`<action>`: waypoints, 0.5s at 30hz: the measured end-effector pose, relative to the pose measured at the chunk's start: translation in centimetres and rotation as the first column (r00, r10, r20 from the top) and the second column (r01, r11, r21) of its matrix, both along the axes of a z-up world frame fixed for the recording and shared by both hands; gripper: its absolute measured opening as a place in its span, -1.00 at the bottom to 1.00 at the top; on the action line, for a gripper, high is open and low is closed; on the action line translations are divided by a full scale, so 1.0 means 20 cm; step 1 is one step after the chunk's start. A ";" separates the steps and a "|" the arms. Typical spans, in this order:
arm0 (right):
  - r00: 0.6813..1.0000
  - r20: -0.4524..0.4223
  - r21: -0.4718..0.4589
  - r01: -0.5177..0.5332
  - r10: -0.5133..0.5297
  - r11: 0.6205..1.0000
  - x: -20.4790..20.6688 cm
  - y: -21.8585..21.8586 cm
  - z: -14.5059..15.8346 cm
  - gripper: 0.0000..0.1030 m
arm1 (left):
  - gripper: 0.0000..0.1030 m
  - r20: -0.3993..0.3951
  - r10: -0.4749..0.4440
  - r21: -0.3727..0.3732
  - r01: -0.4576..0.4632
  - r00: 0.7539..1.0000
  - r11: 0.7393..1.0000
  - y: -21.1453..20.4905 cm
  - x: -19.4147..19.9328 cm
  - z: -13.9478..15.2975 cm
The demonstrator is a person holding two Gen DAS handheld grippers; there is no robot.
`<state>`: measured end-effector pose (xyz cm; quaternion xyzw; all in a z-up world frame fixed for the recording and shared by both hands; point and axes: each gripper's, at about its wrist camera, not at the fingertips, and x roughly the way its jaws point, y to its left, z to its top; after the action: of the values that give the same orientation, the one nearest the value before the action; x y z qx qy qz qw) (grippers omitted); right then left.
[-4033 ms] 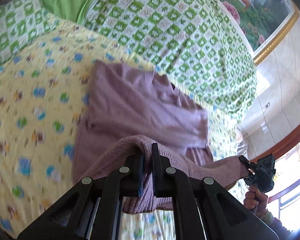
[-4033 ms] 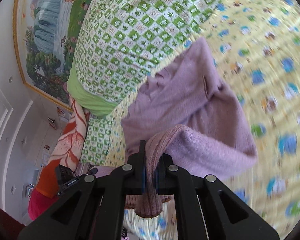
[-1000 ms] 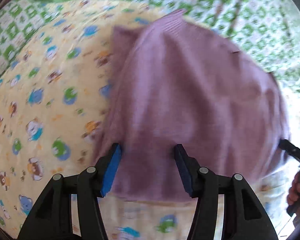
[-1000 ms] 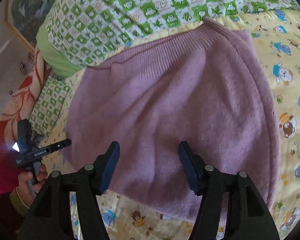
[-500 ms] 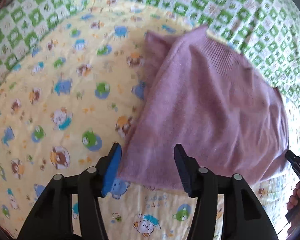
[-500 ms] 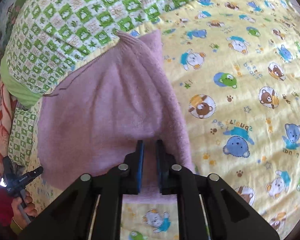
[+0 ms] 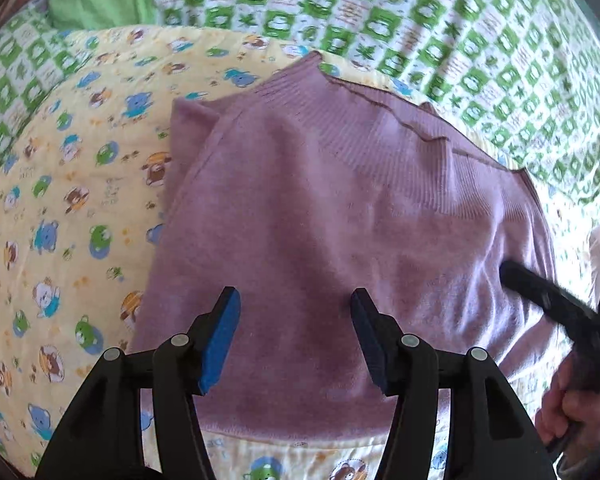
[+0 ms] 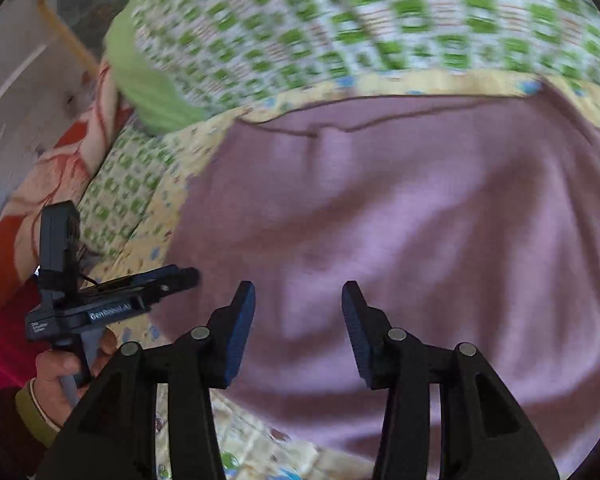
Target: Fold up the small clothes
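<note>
The purple sweater (image 7: 340, 216) is lying folded flat on the yellow cartoon-print quilt (image 7: 60, 184); the left gripper (image 7: 296, 300) and right gripper (image 8: 298, 292) are hovering over it, jaws spread wide and gripping nothing, so pressing lightly outward from the middle is probably smoothing it best

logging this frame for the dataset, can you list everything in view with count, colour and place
sweater: one, mauve knit, folded flat on the sheet, ribbed hem at the far edge
cartoon-animal sheet: one, yellow with bears and frogs, under the sweater
checked quilt: one, green and white, bunched behind the sweater
blanket: one, orange and cream, far left in the right wrist view
left tool: black with blue pads, open over the sweater's near edge
right tool: black with blue pads, open over the sweater
left hand: grips the left tool's handle
</note>
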<state>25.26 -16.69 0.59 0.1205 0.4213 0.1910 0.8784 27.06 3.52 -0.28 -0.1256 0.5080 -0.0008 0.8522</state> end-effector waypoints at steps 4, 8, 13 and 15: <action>0.997 0.067 -0.126 0.040 -0.032 0.991 0.18 0.08 0.06 -0.06 | 0.18 -0.014 0.048 0.017 -0.048 0.999 0.999 0.12 -0.09 -0.02; 0.993 0.117 -0.192 0.003 0.020 0.981 0.42 0.07 0.12 0.01 | 0.20 -0.017 0.107 -0.005 -0.107 0.994 0.994 0.21 -0.18 -0.04; 0.983 0.076 -0.286 -0.140 0.168 0.948 0.64 0.14 0.11 0.09 | 0.20 -0.022 0.141 0.013 -0.141 0.990 0.990 0.26 -0.20 -0.07; 0.973 0.035 -0.315 -0.205 0.227 0.927 0.69 0.18 0.06 0.08 | 0.23 -0.020 0.151 0.027 -0.151 0.988 0.988 0.27 -0.21 -0.07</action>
<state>39.13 -13.04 1.86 -0.0724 0.4254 0.2223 0.8743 22.92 9.00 -1.71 -0.1531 0.5062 0.0716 0.8457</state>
